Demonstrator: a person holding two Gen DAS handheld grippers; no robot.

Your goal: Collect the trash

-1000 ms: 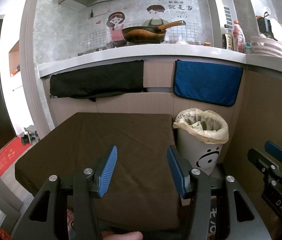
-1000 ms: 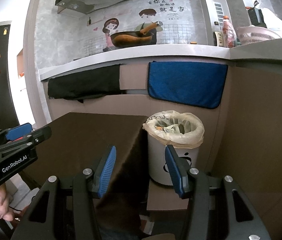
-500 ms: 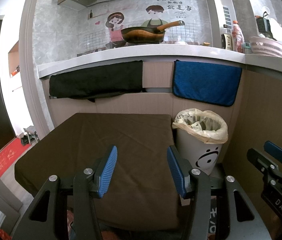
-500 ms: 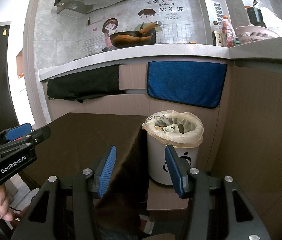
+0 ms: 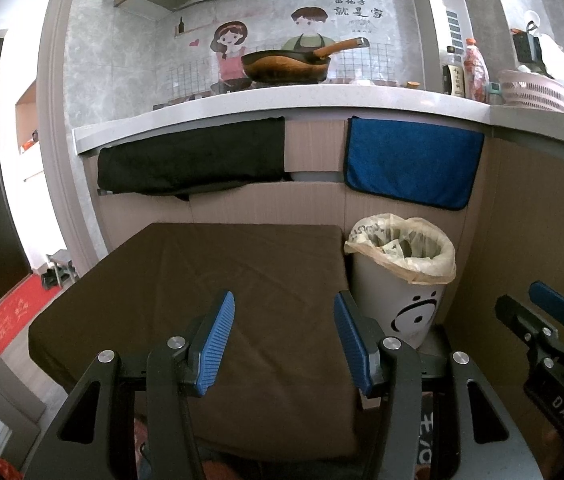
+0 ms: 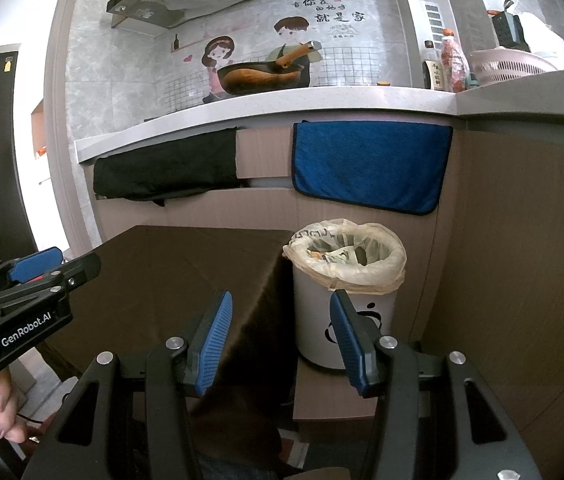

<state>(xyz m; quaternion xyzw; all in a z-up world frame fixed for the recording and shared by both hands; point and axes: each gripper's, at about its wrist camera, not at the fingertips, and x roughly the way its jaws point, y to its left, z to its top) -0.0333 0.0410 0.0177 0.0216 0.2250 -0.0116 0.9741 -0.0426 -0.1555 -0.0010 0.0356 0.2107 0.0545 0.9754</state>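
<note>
Nothing is differing from a second ago: both claws are keeping their places. The left gripper [image 5: 283, 340] is hovering with its blue ribbed pads spread wide and nothing between them, above a table draped in a dark brown cloth [image 5: 186, 280]. The right gripper [image 6: 278, 336] is hanging equally wide and empty over the cloth's right edge, where the fabric is dropping toward the floor. Just beside that edge a white plastic trash bin with a black smiley face [image 6: 337, 320] is standing in the corner, lined with a cream plastic bag [image 6: 385, 276] folded over its rim; crumpled paper scraps are lying inside. Wood-grain panels are closing in behind and right of the bin, leaving open room only above it.
</note>
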